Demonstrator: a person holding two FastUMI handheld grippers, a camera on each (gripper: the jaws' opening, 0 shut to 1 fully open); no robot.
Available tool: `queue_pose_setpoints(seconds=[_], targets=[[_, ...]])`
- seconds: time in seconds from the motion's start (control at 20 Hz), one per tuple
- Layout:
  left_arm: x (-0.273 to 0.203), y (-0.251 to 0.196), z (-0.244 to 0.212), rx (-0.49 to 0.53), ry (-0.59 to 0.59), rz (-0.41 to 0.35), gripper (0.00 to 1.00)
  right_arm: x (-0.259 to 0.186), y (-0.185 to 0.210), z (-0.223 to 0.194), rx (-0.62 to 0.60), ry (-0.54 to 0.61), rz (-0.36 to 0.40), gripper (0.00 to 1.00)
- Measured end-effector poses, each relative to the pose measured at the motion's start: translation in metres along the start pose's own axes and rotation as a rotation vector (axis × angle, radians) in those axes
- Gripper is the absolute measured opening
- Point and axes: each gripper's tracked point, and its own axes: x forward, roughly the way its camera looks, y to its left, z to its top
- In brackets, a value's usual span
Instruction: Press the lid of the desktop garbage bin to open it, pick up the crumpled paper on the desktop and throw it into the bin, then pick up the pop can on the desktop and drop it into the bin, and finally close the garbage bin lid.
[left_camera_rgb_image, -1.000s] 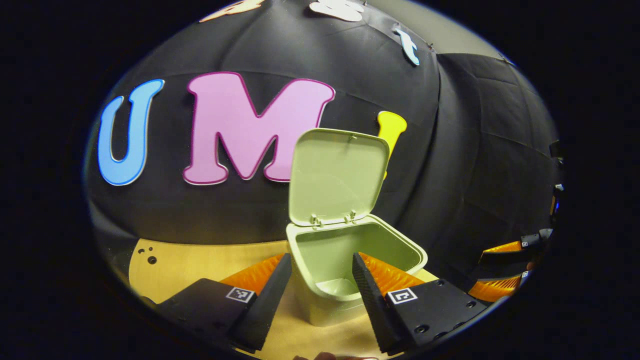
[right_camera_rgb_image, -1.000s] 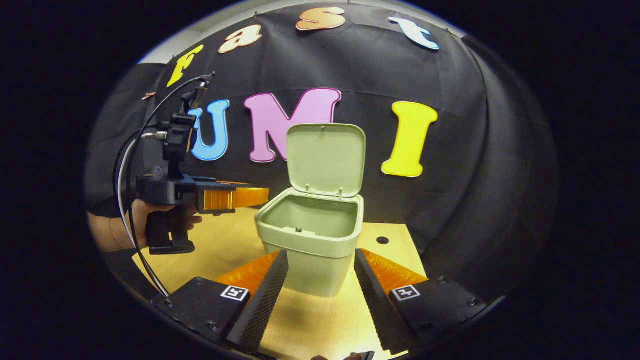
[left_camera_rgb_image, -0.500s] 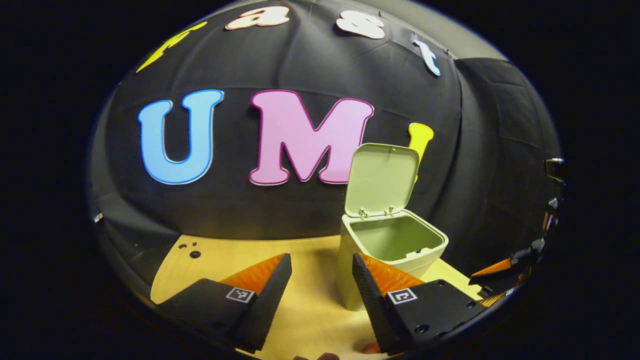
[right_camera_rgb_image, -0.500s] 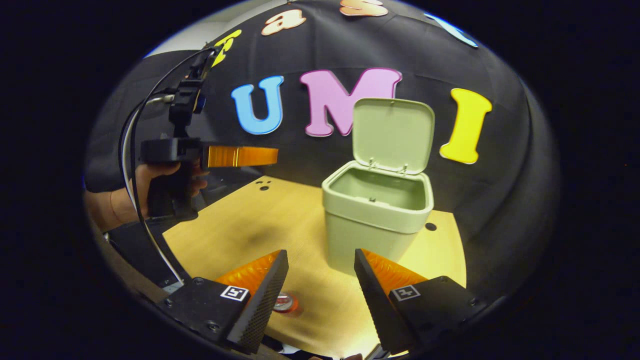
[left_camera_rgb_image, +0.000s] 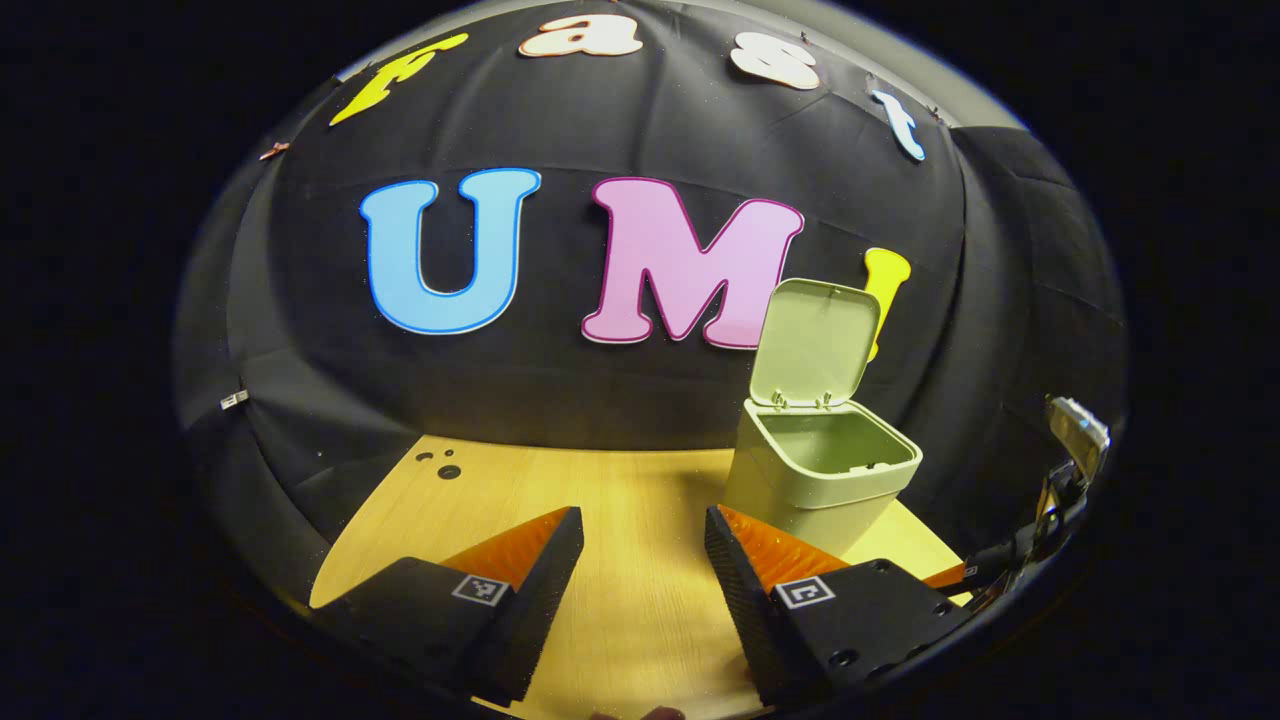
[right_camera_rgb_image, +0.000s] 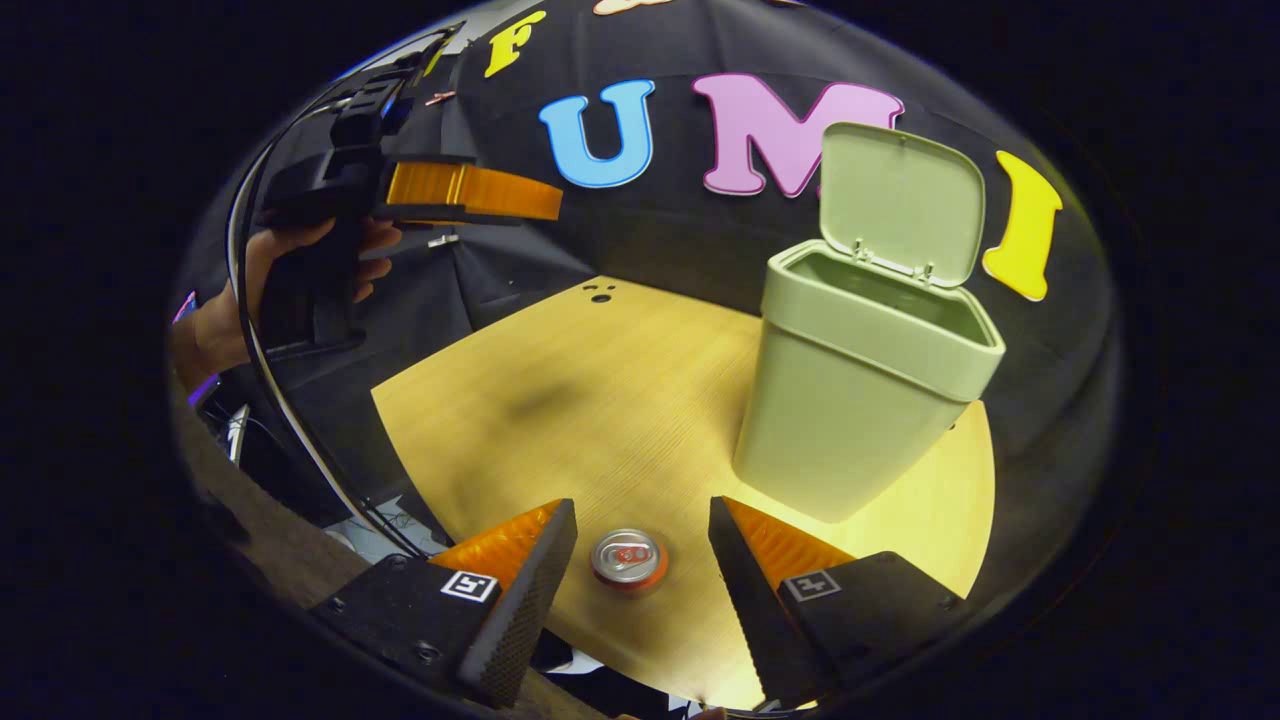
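My right gripper (right_camera_rgb_image: 640, 560) hangs above the near edge of the desk (right_camera_rgb_image: 560, 400), fingers spread wide and holding nothing. The pop can (right_camera_rgb_image: 628, 558) stands upright on the desk right below, seen top-on, in the gap between my two fingers and touching neither; it sits close to the desk's near edge. Past it, toward the far right corner of the desk, stands the pale green garbage bin (right_camera_rgb_image: 850, 400), well apart from the can, with its lid (right_camera_rgb_image: 900, 200) swung up and leaning back on its hinges. I cannot see into the bin from here, so I cannot tell what lies inside.

My left gripper (left_camera_rgb_image: 640, 570) is also spread open and empty, held over the middle of the desk (left_camera_rgb_image: 620, 500) with only bare wood between its fingers. In the left gripper view the garbage bin (left_camera_rgb_image: 815, 480) is ahead and to the right, just beyond my right-hand finger, lid (left_camera_rgb_image: 818, 340) upright. In the right gripper view, my left gripper (right_camera_rgb_image: 530, 200) shows high at the left with my hand (right_camera_rgb_image: 260, 290) on its handle, off the desk's left edge.
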Motion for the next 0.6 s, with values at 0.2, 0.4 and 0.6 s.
queue_pose_setpoints(seconds=[0.2, 0.4, 0.6], targets=[[-0.012, 0.02, -0.012, -0.017, 0.023, 0.038, 0.81, 0.021, 0.004, -0.03, 0.006, 0.068, 0.014, 0.87], [-0.021, 0.038, -0.019, -0.016, 0.039, 0.062, 0.81, 0.036, 0.002, -0.055, 0.032, 0.129, 0.009, 0.86], [-0.025, 0.051, -0.021, -0.022, 0.044, 0.077, 0.82, 0.048, 0.005, -0.068, 0.036, 0.17, 0.01, 0.86]])
